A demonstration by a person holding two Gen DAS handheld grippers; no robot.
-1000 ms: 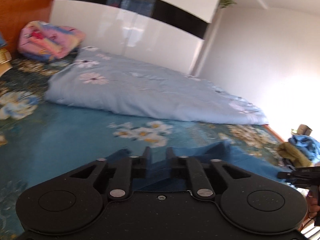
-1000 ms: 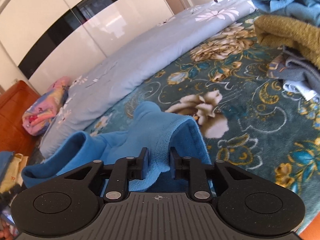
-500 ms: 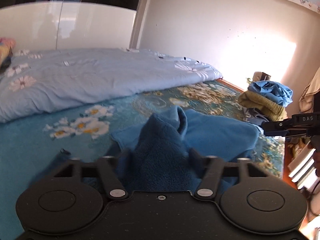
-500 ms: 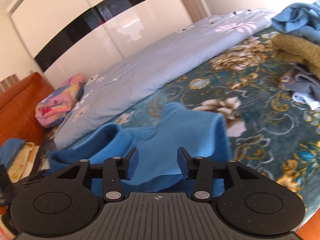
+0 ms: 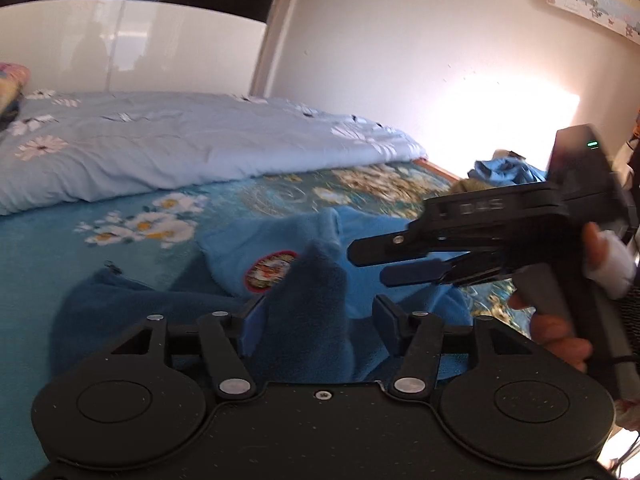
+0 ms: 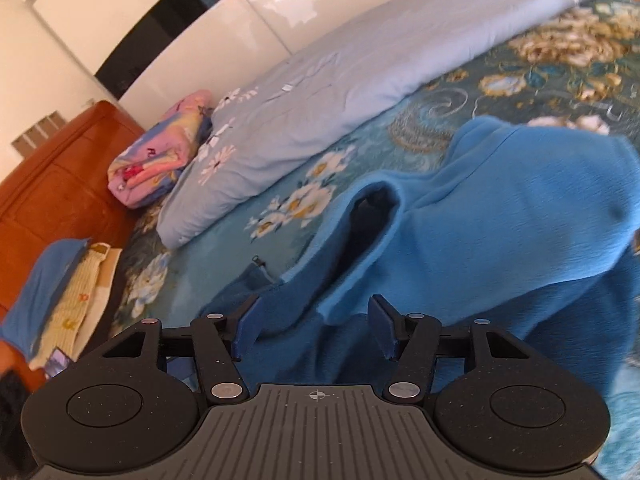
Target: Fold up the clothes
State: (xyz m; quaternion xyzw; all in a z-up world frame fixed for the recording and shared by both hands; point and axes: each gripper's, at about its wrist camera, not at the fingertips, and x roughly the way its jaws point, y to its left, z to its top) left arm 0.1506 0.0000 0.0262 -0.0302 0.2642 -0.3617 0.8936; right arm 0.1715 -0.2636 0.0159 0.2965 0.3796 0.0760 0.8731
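A blue fleece garment [image 5: 280, 240] with a round red-rimmed patch [image 5: 270, 270] lies crumpled on the floral bedspread [image 5: 80, 272]. My left gripper [image 5: 318, 320] is open, and a ridge of the fleece rises between its spread fingers. In the left wrist view a hand holds my right gripper [image 5: 368, 264] just above the garment's right side, its fingers apart. In the right wrist view the right gripper [image 6: 314, 326] is open over the garment [image 6: 500, 208], with a fold and a gaping sleeve opening [image 6: 372, 216] right ahead of it.
A light blue duvet [image 6: 340, 92] runs along the far side of the bed. A pink folded blanket [image 6: 160, 168] and a wooden headboard [image 6: 60, 172] are at the head end. Folded items [image 6: 60, 292] lie left; a clothes pile [image 5: 504, 172] sits at the foot.
Both grippers were shut on the blue fleece a second ago and have opened wide, leaving it on the bed. The right gripper has moved in close beside the left one.
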